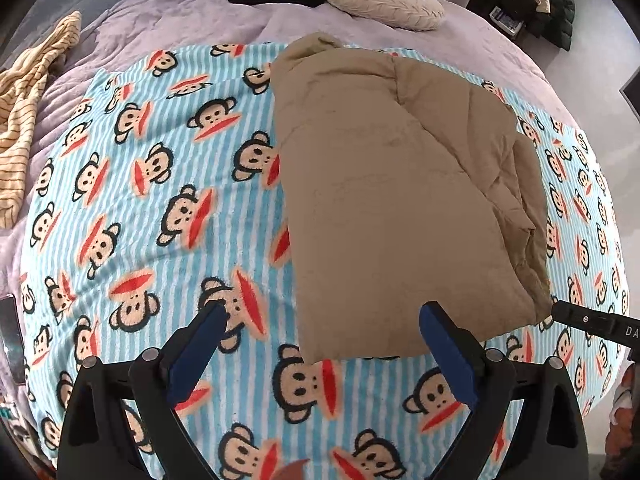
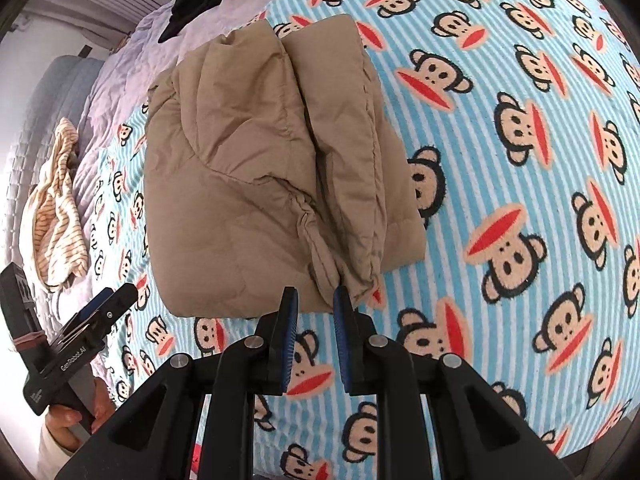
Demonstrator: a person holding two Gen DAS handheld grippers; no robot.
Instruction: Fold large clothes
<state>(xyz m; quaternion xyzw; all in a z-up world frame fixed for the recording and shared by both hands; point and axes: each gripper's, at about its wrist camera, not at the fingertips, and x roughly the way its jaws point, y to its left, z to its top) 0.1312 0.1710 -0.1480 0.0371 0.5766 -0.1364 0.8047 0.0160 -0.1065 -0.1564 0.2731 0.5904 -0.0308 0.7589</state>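
Tan jacket (image 1: pixel 384 200) lies folded in a long bundle on the monkey blanket (image 1: pixel 140 184) on the bed, long axis 6-to-12. Left tool (image 1: pixel 322 318): jaws wide apart, empty, near hem at its 1 o'clock, right finger just over the corner. Right tool (image 2: pixel 315 298): jaws nearly together, nothing between them, cuff end at its 1 o'clock, just beside. Right looks nearer; neither grips.

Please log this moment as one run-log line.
garment: folded tan padded jacket on striped monkey-print blanket | left gripper: open, empty | right gripper: narrowly open, empty
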